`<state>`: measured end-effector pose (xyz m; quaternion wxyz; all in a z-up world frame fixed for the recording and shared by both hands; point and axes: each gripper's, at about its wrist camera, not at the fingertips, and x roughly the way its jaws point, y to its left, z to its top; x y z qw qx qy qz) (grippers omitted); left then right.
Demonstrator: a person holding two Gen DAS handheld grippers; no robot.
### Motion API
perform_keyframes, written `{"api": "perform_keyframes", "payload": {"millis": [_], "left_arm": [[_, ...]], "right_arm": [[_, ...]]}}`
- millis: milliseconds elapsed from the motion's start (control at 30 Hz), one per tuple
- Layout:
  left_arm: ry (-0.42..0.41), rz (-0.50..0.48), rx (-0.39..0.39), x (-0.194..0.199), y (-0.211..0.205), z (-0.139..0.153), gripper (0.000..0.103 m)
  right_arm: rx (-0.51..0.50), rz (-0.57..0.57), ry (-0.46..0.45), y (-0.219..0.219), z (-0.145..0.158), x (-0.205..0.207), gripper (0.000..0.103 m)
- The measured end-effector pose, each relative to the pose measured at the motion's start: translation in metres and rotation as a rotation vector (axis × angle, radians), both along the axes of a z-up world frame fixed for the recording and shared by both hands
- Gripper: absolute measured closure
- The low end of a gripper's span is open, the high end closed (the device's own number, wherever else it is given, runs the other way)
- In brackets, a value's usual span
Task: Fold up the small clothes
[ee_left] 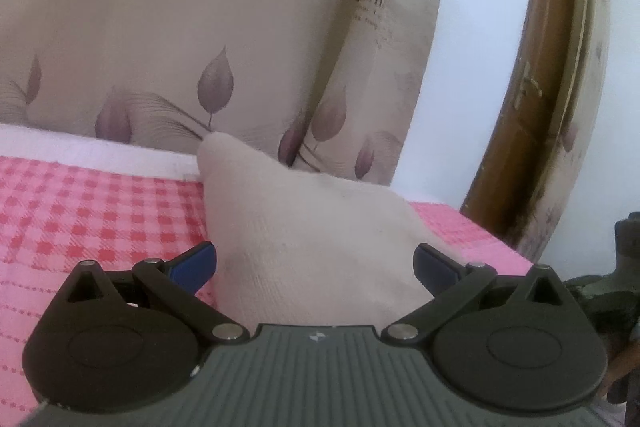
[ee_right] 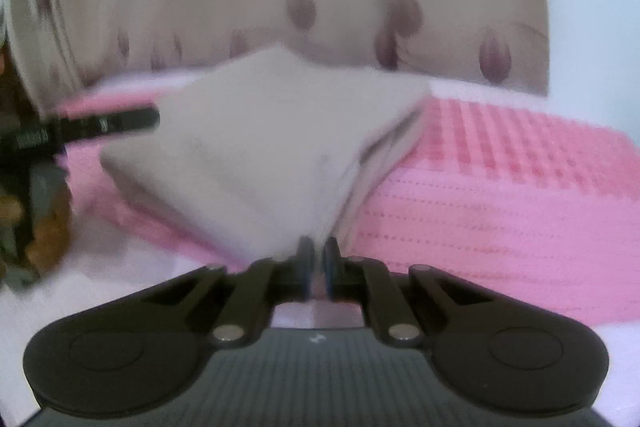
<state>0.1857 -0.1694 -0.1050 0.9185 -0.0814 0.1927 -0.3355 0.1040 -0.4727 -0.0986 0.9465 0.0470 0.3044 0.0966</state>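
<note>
Right wrist view shows my right gripper [ee_right: 318,259] pinched tight on a corner of the white garment [ee_right: 256,147], the cloth squeezed between the two blue pads. From there the garment fans out toward twelve o'clock across the pink checked cloth [ee_right: 500,187], its folded layers showing along the edge at one o'clock. At nine o'clock a black finger of my left gripper [ee_right: 108,125] reaches in beside the garment's far edge; whether it touches, I cannot tell. In the left wrist view, my left gripper [ee_left: 316,267] stands wide open, the garment [ee_left: 304,227] lying between its blue pads [ee_left: 192,267] without being pressed. A leaf-printed curtain [ee_left: 160,47] hangs behind, at twelve o'clock.
</note>
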Motion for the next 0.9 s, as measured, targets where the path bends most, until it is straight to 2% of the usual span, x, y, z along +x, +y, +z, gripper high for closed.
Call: {"api": "perform_keyframes", "payload": {"millis": [67, 133, 200, 333, 400, 467, 533, 600, 633, 667, 767, 900], "left_arm": [[0.023, -0.016, -0.003, 0.004, -0.001, -0.001, 0.001], [0.038, -0.017, -0.001, 0.006, -0.001, -0.003, 0.003], [0.041, -0.02, 0.005, 0.007, -0.002, -0.003, 0.003], [0.033, -0.026, 0.015, 0.006, -0.004, -0.003, 0.003], [0.034, -0.027, 0.015, 0.006, -0.004, -0.002, 0.003], [0.036, -0.028, 0.014, 0.007, -0.004, -0.002, 0.002], [0.037, -0.028, 0.012, 0.007, -0.003, -0.002, 0.002], [0.03, -0.031, 0.008, 0.006, -0.003, -0.002, 0.001], [0.025, -0.029, 0.007, 0.005, -0.003, -0.002, 0.001], [0.02, -0.031, 0.007, 0.004, -0.003, -0.002, 0.001], [0.009, -0.035, 0.015, 0.002, -0.006, -0.001, 0.001], [0.014, -0.035, 0.017, 0.004, -0.006, -0.001, 0.001]], "right_arm": [[0.093, -0.016, -0.004, -0.011, -0.004, -0.002, 0.095], [0.192, -0.036, -0.023, -0.023, -0.004, -0.005, 0.088], [0.266, -0.062, -0.052, -0.035, 0.003, -0.011, 0.088], [0.245, -0.097, -0.215, -0.031, 0.042, -0.014, 0.088], [0.205, -0.068, -0.246, -0.018, 0.055, -0.001, 0.088], [0.139, -0.034, -0.242, 0.001, 0.055, 0.017, 0.088], [0.065, -0.01, -0.2, 0.017, 0.044, 0.04, 0.089], [-0.071, -0.052, -0.109, 0.023, 0.015, 0.063, 0.091], [-0.072, -0.067, -0.126, 0.019, 0.003, 0.065, 0.091], [-0.027, -0.078, -0.14, 0.011, 0.0, 0.064, 0.091], [0.05, -0.101, -0.122, -0.001, 0.009, 0.068, 0.091], [0.127, -0.094, -0.182, -0.006, 0.032, 0.065, 0.088]]}}
